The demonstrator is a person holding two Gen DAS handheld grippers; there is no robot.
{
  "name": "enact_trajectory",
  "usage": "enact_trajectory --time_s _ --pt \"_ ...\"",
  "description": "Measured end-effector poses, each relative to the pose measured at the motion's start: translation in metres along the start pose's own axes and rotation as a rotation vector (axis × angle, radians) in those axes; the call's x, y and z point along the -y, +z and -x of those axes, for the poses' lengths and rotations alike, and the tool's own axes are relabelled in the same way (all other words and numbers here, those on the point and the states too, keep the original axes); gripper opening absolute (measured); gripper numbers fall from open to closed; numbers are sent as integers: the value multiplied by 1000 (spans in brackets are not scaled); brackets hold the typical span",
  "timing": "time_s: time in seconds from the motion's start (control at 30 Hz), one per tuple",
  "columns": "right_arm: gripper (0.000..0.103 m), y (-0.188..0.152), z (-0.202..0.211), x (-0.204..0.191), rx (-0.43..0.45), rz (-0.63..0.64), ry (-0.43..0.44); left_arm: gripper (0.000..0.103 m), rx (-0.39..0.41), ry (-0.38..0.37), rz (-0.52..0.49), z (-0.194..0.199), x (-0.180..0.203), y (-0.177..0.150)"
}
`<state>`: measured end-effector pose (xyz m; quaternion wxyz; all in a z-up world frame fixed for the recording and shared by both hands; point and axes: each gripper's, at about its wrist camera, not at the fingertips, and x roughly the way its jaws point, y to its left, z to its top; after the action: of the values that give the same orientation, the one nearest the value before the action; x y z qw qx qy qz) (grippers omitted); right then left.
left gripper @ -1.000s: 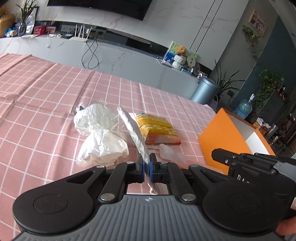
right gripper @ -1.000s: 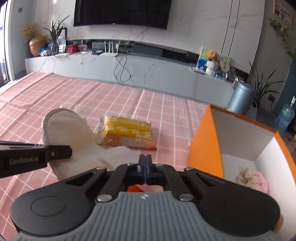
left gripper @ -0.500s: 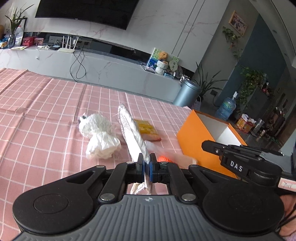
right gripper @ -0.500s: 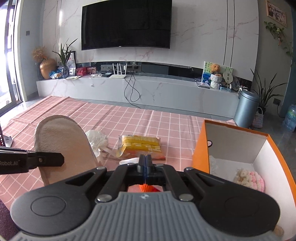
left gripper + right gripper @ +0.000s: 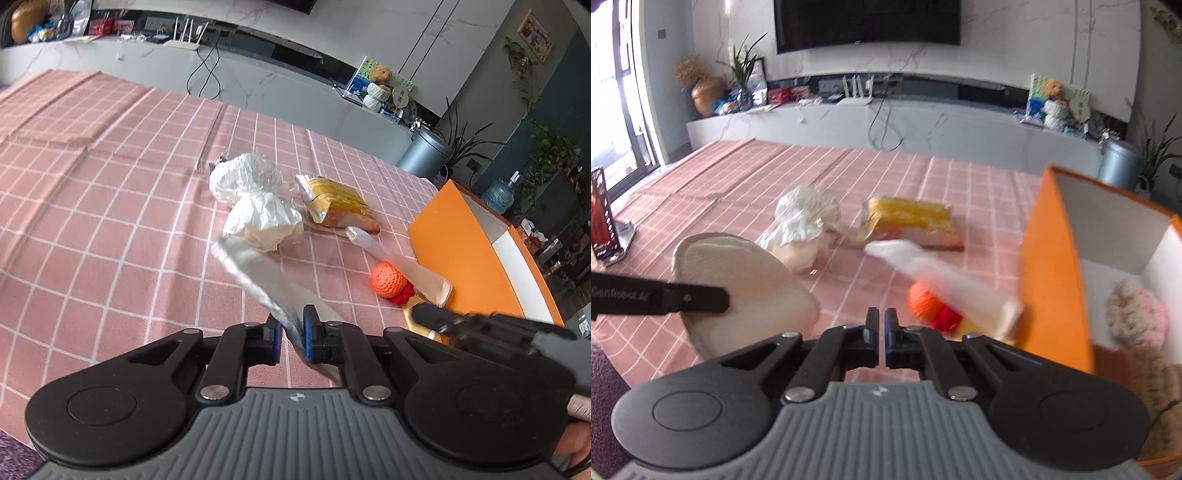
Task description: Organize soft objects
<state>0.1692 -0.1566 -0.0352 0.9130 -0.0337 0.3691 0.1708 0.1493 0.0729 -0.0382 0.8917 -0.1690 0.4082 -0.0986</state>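
Left gripper: jaws opening, beige slipper edge-on between them, long axis toward upper left. Right gripper: closed, empty.

Pink checked tablecloth, grey bin

Left gripper jaws opening around pale slipper, orange crochet ball near orange box, checked cloth
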Motion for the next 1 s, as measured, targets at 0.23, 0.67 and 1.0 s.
enact_trajectory --time_s 0.23,0.67,1.0 --pt "12 -1 -18 -9 -14 44 -5 53 -30 8 130 -22 -20 -5" --pt "85 34 -73 14 -34 75 -197 41 -58 107 54 -54 -13 3" --pt "17 40 -84 35 -55 -60 -136 13 -52 86 12 -58 -7 8"
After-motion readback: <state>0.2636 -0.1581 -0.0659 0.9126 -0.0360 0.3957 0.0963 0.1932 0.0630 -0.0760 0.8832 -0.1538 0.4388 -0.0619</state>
